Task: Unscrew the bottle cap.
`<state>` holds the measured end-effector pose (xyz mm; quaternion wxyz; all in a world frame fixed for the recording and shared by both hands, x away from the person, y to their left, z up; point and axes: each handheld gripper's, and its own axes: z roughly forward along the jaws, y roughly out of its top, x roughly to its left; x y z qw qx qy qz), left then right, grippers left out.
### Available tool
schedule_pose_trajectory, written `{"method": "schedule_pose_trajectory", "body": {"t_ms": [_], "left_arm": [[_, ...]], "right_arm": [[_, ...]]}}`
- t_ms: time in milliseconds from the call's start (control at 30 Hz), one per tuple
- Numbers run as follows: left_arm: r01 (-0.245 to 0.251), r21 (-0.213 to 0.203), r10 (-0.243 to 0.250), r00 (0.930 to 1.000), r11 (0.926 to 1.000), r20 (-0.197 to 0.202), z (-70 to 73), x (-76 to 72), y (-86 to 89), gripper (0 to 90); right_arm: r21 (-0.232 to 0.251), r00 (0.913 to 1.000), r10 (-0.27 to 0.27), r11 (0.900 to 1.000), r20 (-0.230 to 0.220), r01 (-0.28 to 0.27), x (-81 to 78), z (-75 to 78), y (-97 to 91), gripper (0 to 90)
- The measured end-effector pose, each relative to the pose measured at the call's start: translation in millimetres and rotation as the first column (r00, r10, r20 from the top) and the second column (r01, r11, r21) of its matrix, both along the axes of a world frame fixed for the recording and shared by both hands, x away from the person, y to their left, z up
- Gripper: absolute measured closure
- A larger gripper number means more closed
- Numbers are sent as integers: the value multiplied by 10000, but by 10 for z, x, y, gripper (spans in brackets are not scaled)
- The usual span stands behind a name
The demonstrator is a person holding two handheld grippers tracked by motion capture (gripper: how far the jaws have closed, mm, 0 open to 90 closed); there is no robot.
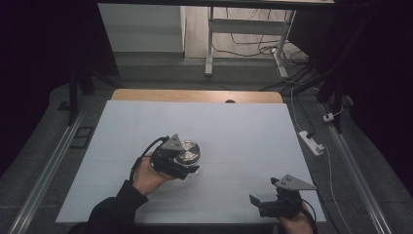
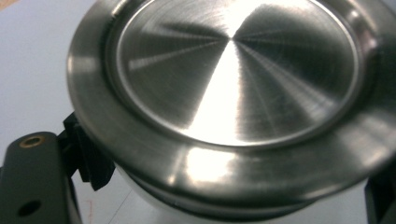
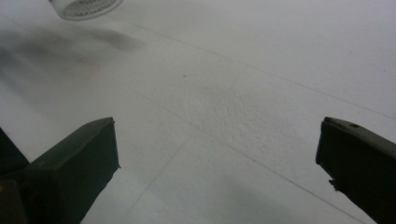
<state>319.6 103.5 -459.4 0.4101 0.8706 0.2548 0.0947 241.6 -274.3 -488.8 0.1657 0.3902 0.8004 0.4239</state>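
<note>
Left gripper: clamped on a round jar with a brushed steel lid. In the left gripper view the black jaws sit on either side of the body, just under the lid's overhanging rim. My guess is the grip is low so the rim can't slide down through the jaws.

Jar: mid-table, a bit left of centre. In the right gripper view its clear base with a mesh-looking pattern shows at the far top left, with a soft shadow on the mat nearby, so it looks lifted or tipped rather than flat down. Can't tell for sure though.

Left hand: wrapped round the back of the gripper with a dark sleeve behind it, coming in from the near edge. The wrist is angled so the lid faces up toward the camera.

Right gripper: jaws spread wide with nothing between them but bare mat. It's parked at the near right corner, well apart from the jar. Reads like it's waiting its turn, maybe to twist the lid while the left one holds the body.

Table: pale grey mat over a wooden top, whose strip shows at the far edge.

Background: desk legs and loose cables on the floor, far side.
</note>
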Motion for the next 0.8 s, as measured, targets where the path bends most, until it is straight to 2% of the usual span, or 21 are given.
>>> {"method": "schedule_pose_trajectory", "body": {"t_ms": [100, 367, 633, 800], "left_arm": [[3, 11, -3, 10000, 10000, -26, -9, 2, -4, 158], [13, 10, -13, 10000, 10000, -18, -18, 8, -7, 158], [19, 6, -19, 10000, 10000, 41, -7, 0, -9, 158], [31, -17, -31, 10000, 10000, 52, 1, -5, -7, 158]], "right_arm": [[-2, 10000, 62, 10000, 31, -62, 2, 12, 19, 0], [29, 9964, 803, 9968, 272, -804, 17, 99, 174, 0], [138, 9868, 1538, 9879, 499, -1546, 40, 189, 352, 0], [250, 9811, 1817, 9827, 665, -1837, 90, 271, 457, 0]]}}
